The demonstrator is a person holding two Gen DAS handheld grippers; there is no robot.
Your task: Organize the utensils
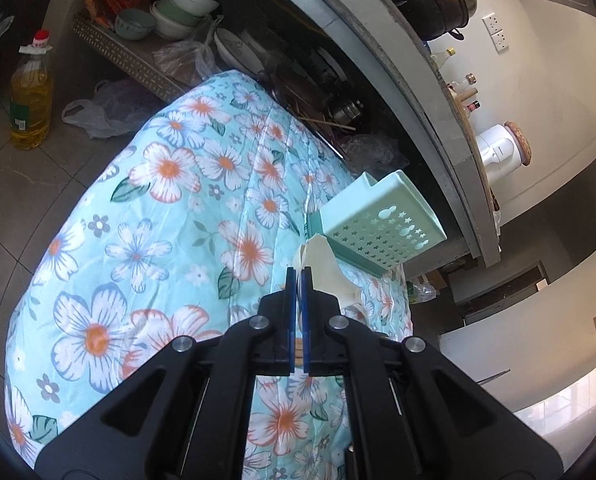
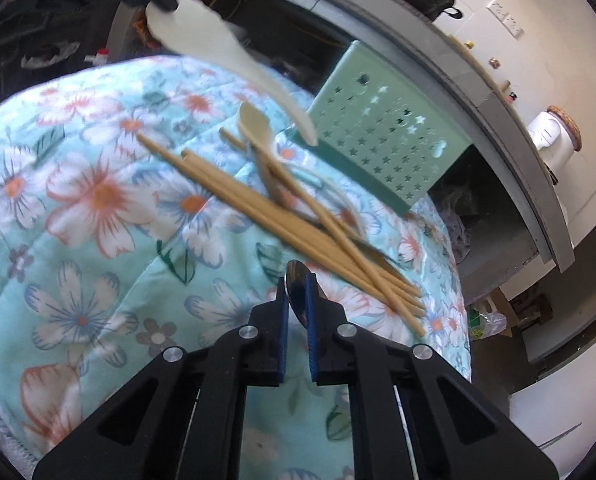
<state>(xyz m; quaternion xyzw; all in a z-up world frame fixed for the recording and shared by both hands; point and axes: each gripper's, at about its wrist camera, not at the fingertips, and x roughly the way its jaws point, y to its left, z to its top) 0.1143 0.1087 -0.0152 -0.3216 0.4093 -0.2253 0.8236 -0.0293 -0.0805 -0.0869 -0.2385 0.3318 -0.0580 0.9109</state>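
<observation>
The left tongs (image 1: 296,276) are clenched on a cream rice paddle (image 2: 226,64), held aloft with its tip near the mint-green perforated holder (image 2: 381,136); guide it handle-down into the opening without knocking the holder. The right tongs (image 2: 296,284) grip a shiny steel spoon (image 2: 296,296) low over the floral-clothed bench (image 2: 98,240). Tan chopsticks (image 2: 282,232) and a pale spoon (image 2: 258,128) lie crossed beside the holder
</observation>
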